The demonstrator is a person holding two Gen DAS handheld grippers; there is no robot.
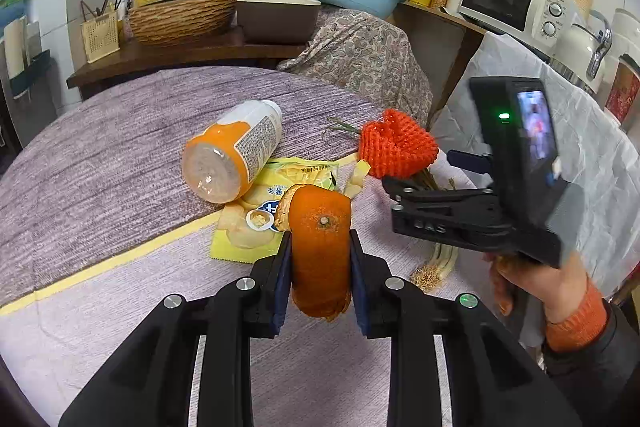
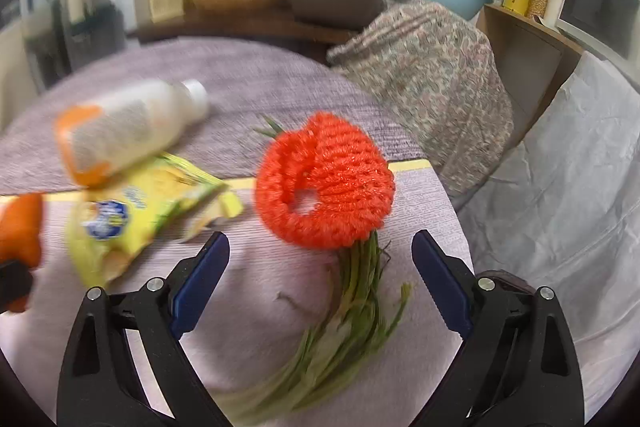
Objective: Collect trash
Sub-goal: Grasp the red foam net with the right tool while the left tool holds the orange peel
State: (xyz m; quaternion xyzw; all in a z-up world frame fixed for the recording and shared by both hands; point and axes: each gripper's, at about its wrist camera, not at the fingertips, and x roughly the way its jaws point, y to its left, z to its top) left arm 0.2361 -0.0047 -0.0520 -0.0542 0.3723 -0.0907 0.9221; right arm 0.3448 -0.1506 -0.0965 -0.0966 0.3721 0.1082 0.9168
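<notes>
Dimpled orange peel (image 1: 320,247), red foam net (image 2: 324,187), glossy plastic bottle (image 1: 234,151), woven tablecloth (image 1: 100,147).

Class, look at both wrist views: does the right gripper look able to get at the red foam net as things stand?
Probably yes. The right gripper stands open with nothing between its jaws, and the red foam net lies just ahead on the green stalks, nothing covering it.

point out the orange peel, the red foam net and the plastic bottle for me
orange peel (image 1: 321,247): left wrist view, middle of its outer skin.
red foam net (image 2: 326,187): right wrist view, its mesh body.
plastic bottle (image 1: 240,147): left wrist view, its labelled side.
</notes>
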